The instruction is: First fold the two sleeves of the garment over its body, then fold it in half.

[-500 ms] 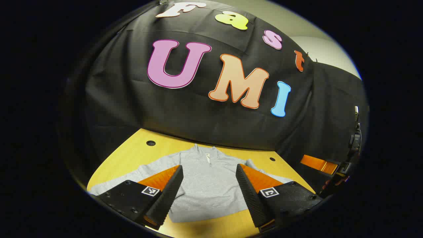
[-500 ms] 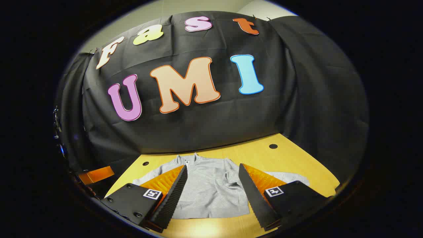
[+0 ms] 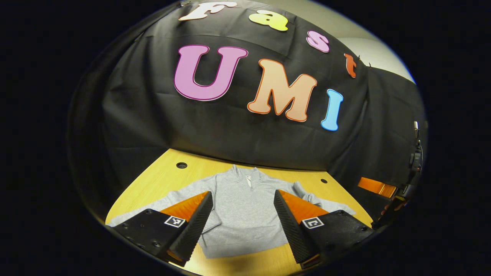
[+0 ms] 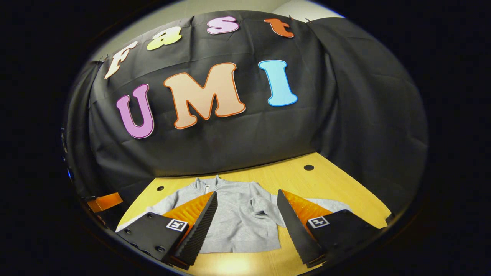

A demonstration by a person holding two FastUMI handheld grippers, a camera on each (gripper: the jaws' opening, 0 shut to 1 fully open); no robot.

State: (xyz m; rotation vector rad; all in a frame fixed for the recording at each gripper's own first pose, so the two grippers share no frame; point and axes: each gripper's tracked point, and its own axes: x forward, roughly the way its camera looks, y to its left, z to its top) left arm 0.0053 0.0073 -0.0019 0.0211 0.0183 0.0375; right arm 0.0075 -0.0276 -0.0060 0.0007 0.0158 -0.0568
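Note:
A grey zip-neck sweatshirt (image 3: 245,214) lies flat on the yellow wooden table (image 3: 161,174), collar toward the back wall and both sleeves spread out to the sides. My left gripper (image 3: 243,199) hovers open above the near part of the body, nothing between its fingers. In the right gripper view the same sweatshirt (image 4: 238,214) shows with creases at its right shoulder, and my right gripper (image 4: 247,197) hangs open over it, also holding nothing. The right gripper (image 3: 378,188), held by a hand, shows at the right edge of the left gripper view; the left one (image 4: 105,201) shows at the left edge of the right gripper view.
The table has small round holes (image 3: 181,165) near its back corners (image 4: 308,167). Black cloth walls close the booth at the back and on both sides. Bare tabletop (image 4: 337,184) lies to the right of the garment.
Both grippers have shifted slightly; the sweatshirt sits a little further right in the left gripper view and further left in the right gripper view. Both stay open.

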